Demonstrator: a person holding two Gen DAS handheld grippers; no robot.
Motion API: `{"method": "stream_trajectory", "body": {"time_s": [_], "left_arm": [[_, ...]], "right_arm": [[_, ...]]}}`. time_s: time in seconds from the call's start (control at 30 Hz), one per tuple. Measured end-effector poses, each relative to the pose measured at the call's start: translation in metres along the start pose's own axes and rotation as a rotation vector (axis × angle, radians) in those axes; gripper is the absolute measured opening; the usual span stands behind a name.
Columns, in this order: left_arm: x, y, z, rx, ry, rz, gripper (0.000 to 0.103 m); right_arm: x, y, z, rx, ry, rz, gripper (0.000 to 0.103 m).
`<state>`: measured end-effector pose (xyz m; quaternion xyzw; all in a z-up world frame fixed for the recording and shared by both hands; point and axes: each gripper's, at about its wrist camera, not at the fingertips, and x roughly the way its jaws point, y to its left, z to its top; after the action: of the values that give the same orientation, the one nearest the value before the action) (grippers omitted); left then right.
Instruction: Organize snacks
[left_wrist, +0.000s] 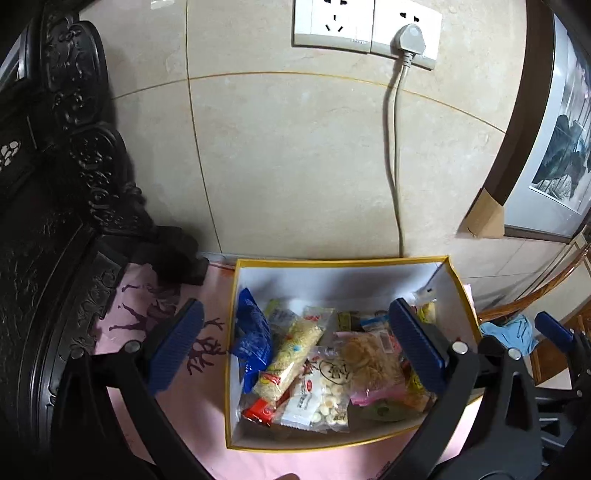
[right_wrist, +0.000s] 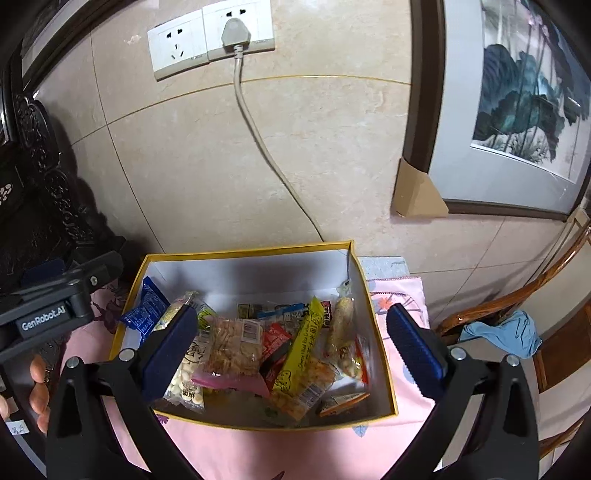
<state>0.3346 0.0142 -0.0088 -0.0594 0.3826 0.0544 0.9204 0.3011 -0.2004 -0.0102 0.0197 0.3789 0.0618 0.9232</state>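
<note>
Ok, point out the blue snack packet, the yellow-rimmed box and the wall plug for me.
blue snack packet (right_wrist: 146, 308): right wrist view, middle of the wrapper.
yellow-rimmed box (right_wrist: 243, 252): right wrist view, far rim.
wall plug (left_wrist: 410, 38): left wrist view, plug body in the socket.

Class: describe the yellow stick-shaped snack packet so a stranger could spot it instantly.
Find the yellow-rimmed box on the pink cloth below the wall socket. Among its snacks, right of the middle, lies the yellow stick packet, slanting. It alone is long, narrow and bright yellow with dark print.

Yellow-rimmed open box (right_wrist: 384, 343) on pink cloth, assorted snack packets (right_wrist: 236, 343) heaped inside, perhaps overlapping
</note>
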Motion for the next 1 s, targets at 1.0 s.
{"method": "stream_trajectory", "body": {"time_s": [1.0], "left_arm": [[-0.019, -0.003, -0.011, -0.019, -0.022, 0.011, 0.101]], "right_arm": [[-0.027, 0.005, -0.022, 0.003, -0.005, 0.015, 0.102]]}}
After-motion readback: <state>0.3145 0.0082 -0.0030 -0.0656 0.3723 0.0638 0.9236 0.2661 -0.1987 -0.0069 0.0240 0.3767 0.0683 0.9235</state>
